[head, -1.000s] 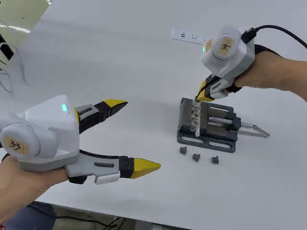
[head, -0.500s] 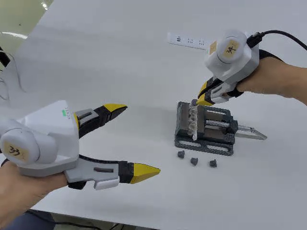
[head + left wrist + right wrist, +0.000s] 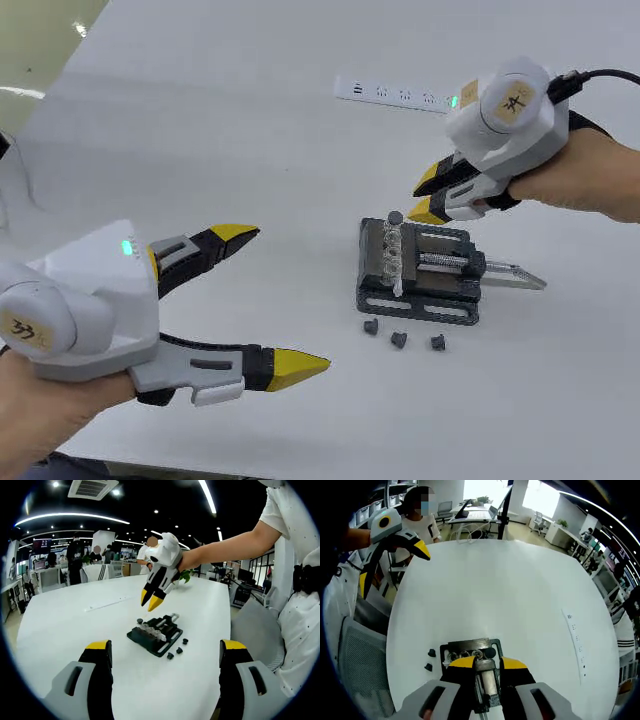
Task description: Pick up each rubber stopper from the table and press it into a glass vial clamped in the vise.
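A dark vise [image 3: 420,292] on the white table clamps a row of glass vials [image 3: 389,252]. The far vial carries a dark rubber stopper [image 3: 395,216] on top. Three loose stoppers [image 3: 399,340] lie in front of the vise. My right gripper [image 3: 423,197] hovers above and to the right of the stoppered vial, open, with nothing between its jaws. Its own view looks down on the vise [image 3: 465,647] and two loose stoppers [image 3: 429,660]. My left gripper [image 3: 275,297] is wide open and empty, well to the left of the vise [image 3: 155,632].
A white power strip [image 3: 395,93] lies on the table beyond the vise. The vise handle [image 3: 515,277] sticks out to the right. Chairs and other people stand past the table's far edge [image 3: 75,582].
My right gripper has lifted up and to the right, off the far vial, leaving the stopper on it. The left gripper stays wide open in about the same place.
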Motion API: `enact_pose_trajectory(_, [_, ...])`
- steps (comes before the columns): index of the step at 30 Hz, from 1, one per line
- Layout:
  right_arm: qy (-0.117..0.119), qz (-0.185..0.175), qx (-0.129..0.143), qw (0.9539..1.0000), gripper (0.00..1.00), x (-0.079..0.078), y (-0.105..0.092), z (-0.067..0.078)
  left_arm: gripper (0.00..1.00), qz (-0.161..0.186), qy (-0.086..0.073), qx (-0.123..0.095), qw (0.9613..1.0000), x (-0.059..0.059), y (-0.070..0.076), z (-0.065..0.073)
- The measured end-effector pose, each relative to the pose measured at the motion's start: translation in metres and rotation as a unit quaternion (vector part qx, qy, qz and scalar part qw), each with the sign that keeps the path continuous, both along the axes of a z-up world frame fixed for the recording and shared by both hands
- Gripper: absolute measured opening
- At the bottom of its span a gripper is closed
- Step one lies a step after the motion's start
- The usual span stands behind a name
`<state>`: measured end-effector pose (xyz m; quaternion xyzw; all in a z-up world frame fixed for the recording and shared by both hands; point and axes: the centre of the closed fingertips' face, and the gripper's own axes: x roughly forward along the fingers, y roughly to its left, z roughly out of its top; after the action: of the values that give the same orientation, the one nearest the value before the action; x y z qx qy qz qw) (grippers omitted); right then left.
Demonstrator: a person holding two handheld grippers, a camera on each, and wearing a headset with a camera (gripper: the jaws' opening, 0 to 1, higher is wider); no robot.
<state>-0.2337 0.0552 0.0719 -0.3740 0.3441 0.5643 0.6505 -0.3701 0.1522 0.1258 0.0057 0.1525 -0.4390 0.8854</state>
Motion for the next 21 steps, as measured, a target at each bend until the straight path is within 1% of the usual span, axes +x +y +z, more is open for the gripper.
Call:
enact_pose_trajectory(3, [-0.005, -0.010, 0.014, 0.9998, 0.15, -0.005, -0.006, 0.005, 0.87, -0.002, -0.002, 0.001, 1.0000, 0.001, -0.002, 0.001])
enact_pose_trajectory(5, [-0.008, -0.018, 0.023, 0.9995, 0.17, -0.005, -0.009, 0.007, 0.87, -0.004, -0.003, 0.003, 1.0000, 0.002, -0.002, 0.002])
enact_pose_trajectory(7, [-0.010, -0.028, 0.036, 0.9989, 0.18, -0.009, -0.013, 0.012, 0.87, -0.006, -0.004, 0.004, 1.0000, 0.002, -0.003, 0.002])
enact_pose_trajectory(11, [-0.015, -0.042, 0.052, 0.9976, 0.21, -0.016, -0.022, 0.015, 0.87, -0.009, -0.006, 0.008, 0.9999, 0.002, -0.004, 0.003])
enact_pose_trajectory(13, [-0.017, -0.056, 0.063, 0.9963, 0.23, -0.023, -0.026, 0.019, 0.87, -0.011, -0.006, 0.010, 0.9999, 0.002, -0.005, 0.003])
enact_pose_trajectory(14, [-0.014, -0.063, 0.070, 0.9954, 0.23, -0.025, -0.029, 0.018, 0.87, -0.013, -0.006, 0.010, 0.9998, 0.002, -0.006, 0.003])
enact_pose_trajectory(17, [-0.017, -0.079, 0.083, 0.9933, 0.25, -0.032, -0.037, 0.018, 0.87, -0.016, -0.006, 0.013, 0.9998, 0.002, -0.007, 0.003])
enact_pose_trajectory(21, [-0.019, -0.097, 0.094, 0.9906, 0.30, -0.042, -0.048, 0.014, 0.87, -0.019, -0.006, 0.016, 0.9997, 0.002, -0.008, 0.002])
